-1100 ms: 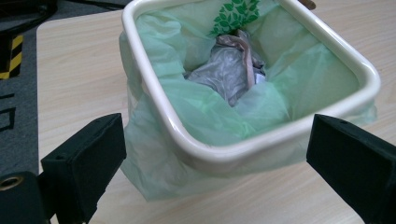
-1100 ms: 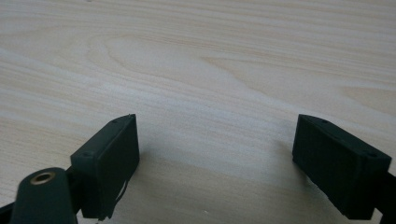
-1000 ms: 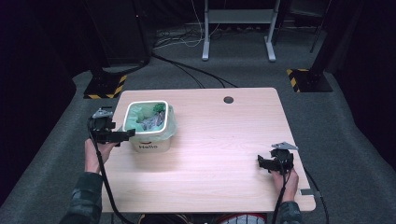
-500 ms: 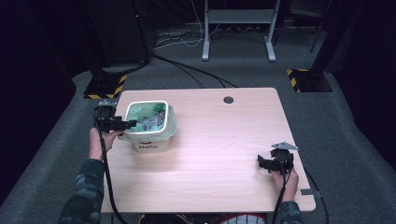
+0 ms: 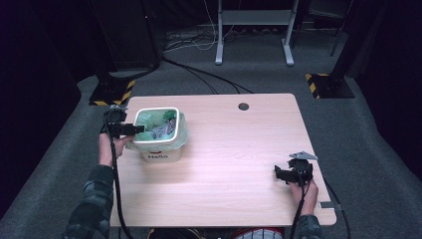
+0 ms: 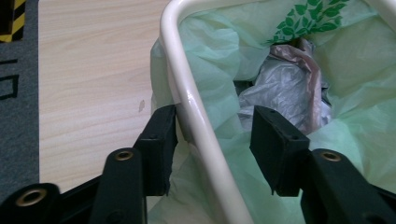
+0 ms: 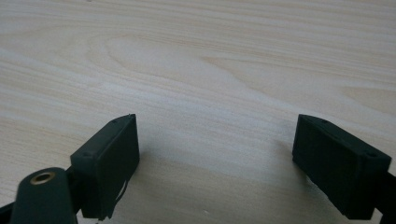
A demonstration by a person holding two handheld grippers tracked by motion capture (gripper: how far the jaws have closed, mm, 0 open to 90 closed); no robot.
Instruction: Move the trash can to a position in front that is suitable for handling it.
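Note:
A small white bin (image 5: 158, 144) marked "Hello" stands at the table's left, lined with a pale green bag (image 6: 355, 116) and holding crumpled grey and pink plastic (image 6: 285, 88). My left gripper (image 5: 134, 129) (image 6: 212, 135) is open at the bin's left rim (image 6: 187, 93). One jaw is outside the rim and the other is inside over the bag. The rim and bag edge lie between the jaws. My right gripper (image 5: 284, 174) (image 7: 215, 154) is open low over bare wood at the table's right front, with nothing between its jaws.
The wooden table (image 5: 234, 149) has a cable hole (image 5: 243, 106) near its far edge. Grey carpet surrounds it, with cables, a desk frame (image 5: 254, 30) behind and yellow-black striped feet (image 5: 112, 92) at both sides.
My left gripper has moved forward along the table's left side and now straddles the bin's left rim. The right gripper has not moved.

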